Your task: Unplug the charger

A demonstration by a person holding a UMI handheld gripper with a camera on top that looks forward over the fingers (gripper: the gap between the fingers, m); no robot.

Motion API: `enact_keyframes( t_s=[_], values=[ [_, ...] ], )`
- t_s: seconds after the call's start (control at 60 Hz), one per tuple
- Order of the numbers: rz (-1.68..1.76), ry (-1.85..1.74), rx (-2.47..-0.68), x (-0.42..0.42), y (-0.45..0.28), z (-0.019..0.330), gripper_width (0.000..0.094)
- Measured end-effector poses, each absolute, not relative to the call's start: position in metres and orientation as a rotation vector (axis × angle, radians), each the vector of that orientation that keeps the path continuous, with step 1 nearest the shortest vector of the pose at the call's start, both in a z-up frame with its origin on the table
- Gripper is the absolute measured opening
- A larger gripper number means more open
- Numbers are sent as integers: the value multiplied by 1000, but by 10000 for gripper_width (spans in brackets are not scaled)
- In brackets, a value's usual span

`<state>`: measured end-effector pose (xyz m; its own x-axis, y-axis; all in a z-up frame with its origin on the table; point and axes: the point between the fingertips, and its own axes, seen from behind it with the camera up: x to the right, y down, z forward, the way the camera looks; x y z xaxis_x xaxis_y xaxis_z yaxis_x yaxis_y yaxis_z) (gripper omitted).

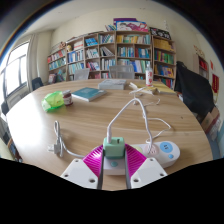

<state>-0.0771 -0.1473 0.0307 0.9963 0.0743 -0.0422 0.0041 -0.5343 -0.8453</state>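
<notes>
Wooden table (60,118) (bookshelves (115,55) behind); gripper (114,166) grips charger (114,150)

The lower part of the charger (115,153) is hidden between the pads (93,160) of the claw (115,165), so whatever it plugs into cannot be seen. The bases of both fingers are cut off. The books on the bookshelves (115,52) and the small items at the far end of the surface (100,118) are too small to identify.
</notes>
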Motion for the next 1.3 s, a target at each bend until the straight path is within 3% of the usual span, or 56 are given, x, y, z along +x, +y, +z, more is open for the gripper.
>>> enact_keyframes(
  t_s=[0.167, 0.267, 0.45, 0.533, 0.633, 0.75, 0.983, 1.117, 1.3],
  values=[
    [125, -84, -2191, -79, -144, 29, 234],
    [183, -55, -2212, -76, -147, 41, 235],
    [185, 8, -1942, -29, -132, 191, 232],
    [110, 45, -1920, 22, -123, 205, 234],
    [-32, 80, -1980, 91, -125, 181, 234],
    [-152, 110, -2104, 147, -145, 126, 242],
    [-140, 69, -2388, 154, -183, 26, 277],
    [-154, 48, -2476, 156, -187, 0, 320],
    [-158, 108, -2508, 157, -182, -6, 377]
  ],
)
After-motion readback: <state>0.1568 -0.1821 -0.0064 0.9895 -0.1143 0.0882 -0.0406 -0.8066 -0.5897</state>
